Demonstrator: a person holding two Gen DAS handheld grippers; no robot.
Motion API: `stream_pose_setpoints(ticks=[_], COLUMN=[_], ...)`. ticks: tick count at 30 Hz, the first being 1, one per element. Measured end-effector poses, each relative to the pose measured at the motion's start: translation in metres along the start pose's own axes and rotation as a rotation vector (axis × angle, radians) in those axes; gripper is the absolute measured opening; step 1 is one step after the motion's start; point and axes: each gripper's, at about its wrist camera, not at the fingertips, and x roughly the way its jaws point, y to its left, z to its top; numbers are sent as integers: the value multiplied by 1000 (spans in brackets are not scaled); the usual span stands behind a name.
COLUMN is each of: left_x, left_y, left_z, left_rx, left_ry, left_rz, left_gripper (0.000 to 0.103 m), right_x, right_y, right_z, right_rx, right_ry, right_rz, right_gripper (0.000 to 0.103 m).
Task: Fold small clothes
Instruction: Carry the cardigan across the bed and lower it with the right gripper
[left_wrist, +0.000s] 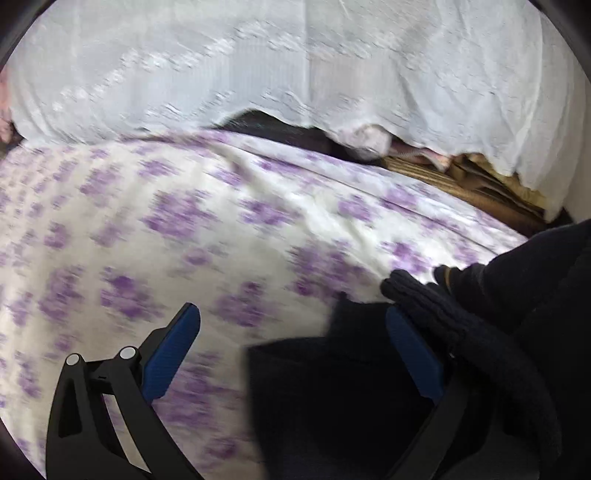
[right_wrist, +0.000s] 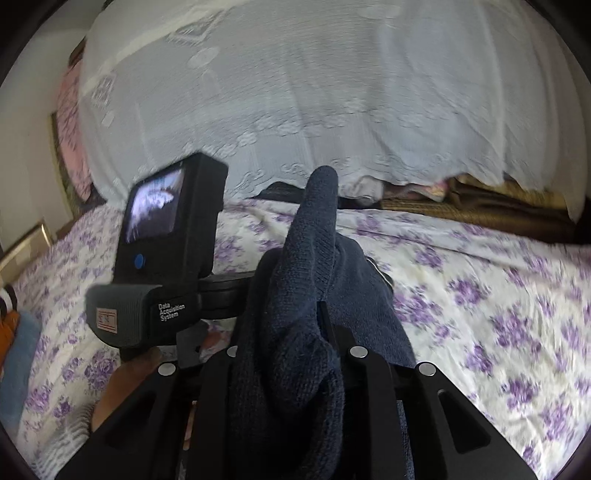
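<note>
The right gripper has its jaws drawn close together, and the dark knitted garment is bunched between them; the fabric covers the finger pads, so the contact surfaces are not visible. From the clamp point, one narrow knitted end of the garment stands up and away from the camera, and the rest drapes back over the gripper body.

The left gripper has its jaws spread wide apart. Its blue pads are exposed. The same dark garment lies across the right-hand finger of this gripper and hangs beside it; nothing is pinched between the two fingers. In the right wrist view, the camera unit mounted on the left gripper appears at the left of the garment, with its small screen lit.

Both tools are positioned above a bedspread printed with purple flowers on white. Beyond the bedspread, a white lace cover hangs over stacked bedding. Brown folded fabric shows under its lower right edge
</note>
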Motion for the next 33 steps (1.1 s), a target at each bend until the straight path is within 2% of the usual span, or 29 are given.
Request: stream_pose_setpoints(ticks=[2,7,9,11,12,13,16,19,22,24,26,28,30,33], left_x=[0,12,21,31,36,39,35,29,25,19,8,-2,-14,-27], left_y=[14,45,54,64,72,78,91,93,93,96,99,100,96,76], left_z=[-1,-13,-17,-20,-22,-22,-21,-17,-13,-11,-8,-6,-4,-7], left_rx=[-12,-63,-60,-66,-78,-93,-129,-110,-97,-104,-116,-128,-124,-61], left_ry=[4,62,89,127,149,159,149,135,133,126,108,91,73,54], left_rz=[32,53,101,167,196,205,195,236,267,261,259,233,173,95], left_gripper=[98,98,98,99,98,99,99,99,99,99,99,99,99,99], right_x=[8,28,37,50,56,61,70,63,43,17,-7,-26,-35,-29], right_y=[13,47,57,69,74,78,81,79,72,68,62,51,34,11], right_z=[-1,-15,-23,-36,-43,-50,-64,-62,-57,-55,-51,-48,-44,-44], right_rx=[-21,-93,-125,-179,-210,-234,-254,-239,-201,-214,-243,-246,-213,-138], right_ry=[15,42,65,96,111,132,162,164,150,110,55,9,-16,-5], right_rz=[2,-18,-31,-43,-48,-43,-31,34,153,209,226,216,188,143], right_gripper=[23,27,30,35,42,52,57,64,65,66,66,66,64,48])
